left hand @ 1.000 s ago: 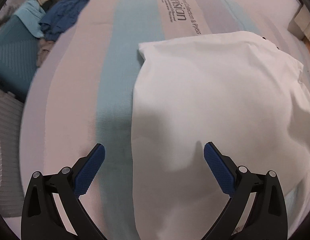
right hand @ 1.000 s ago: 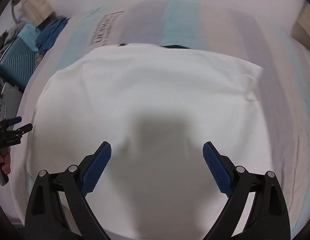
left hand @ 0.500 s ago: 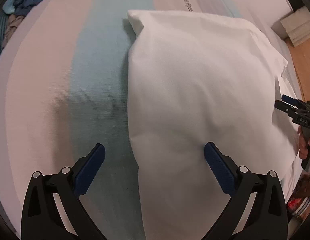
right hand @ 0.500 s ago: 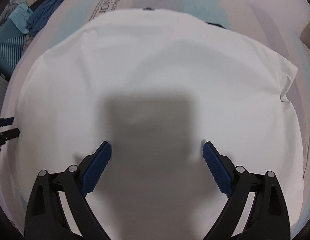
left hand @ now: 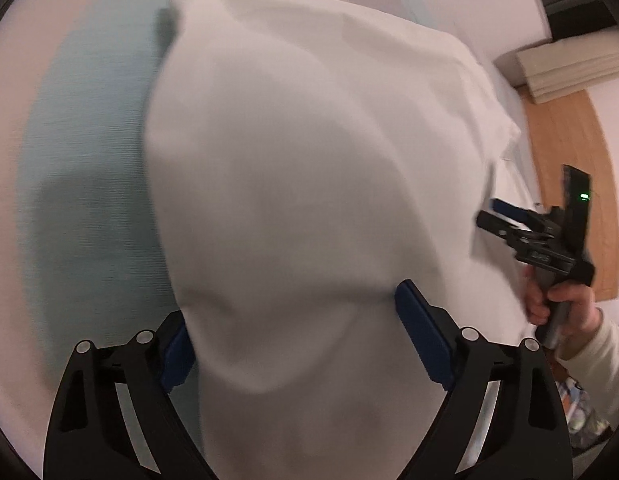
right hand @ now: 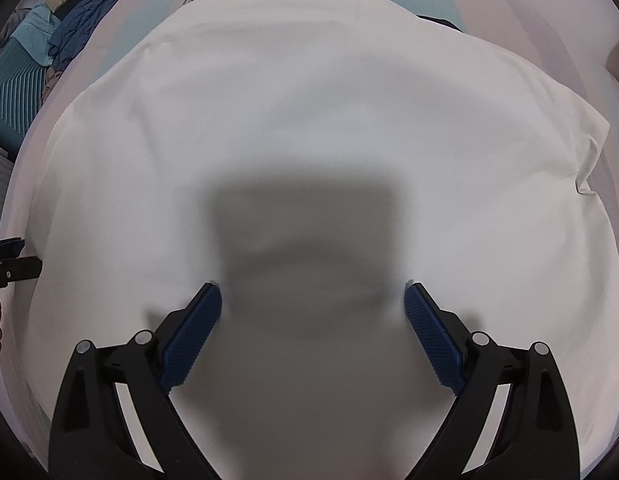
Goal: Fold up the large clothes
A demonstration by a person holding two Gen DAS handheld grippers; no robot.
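A large white garment (right hand: 309, 128) lies spread flat on a striped bed cover (left hand: 81, 128). In the left wrist view the white garment (left hand: 309, 160) fills the middle, and its near left edge bulges up between the open pads of my left gripper (left hand: 293, 332). My right gripper (right hand: 313, 320) is open, with both blue pads low over the middle of the cloth, its shadow right under it. The right gripper (left hand: 509, 224) also shows at the far right of the left wrist view, held by a hand. The left gripper's tips (right hand: 13, 260) show at the left edge of the right wrist view.
A heap of blue and teal clothes (right hand: 73, 28) lies at the bed's far left corner beside a teal ribbed case (right hand: 9, 80). A wooden floor (left hand: 569, 160) and a stack of beige folded fabric (left hand: 569, 68) lie past the bed's right side.
Both grippers have come down closer to the garment. The left gripper has moved right onto the garment's left edge, which now rises between its pads. Both stay open.
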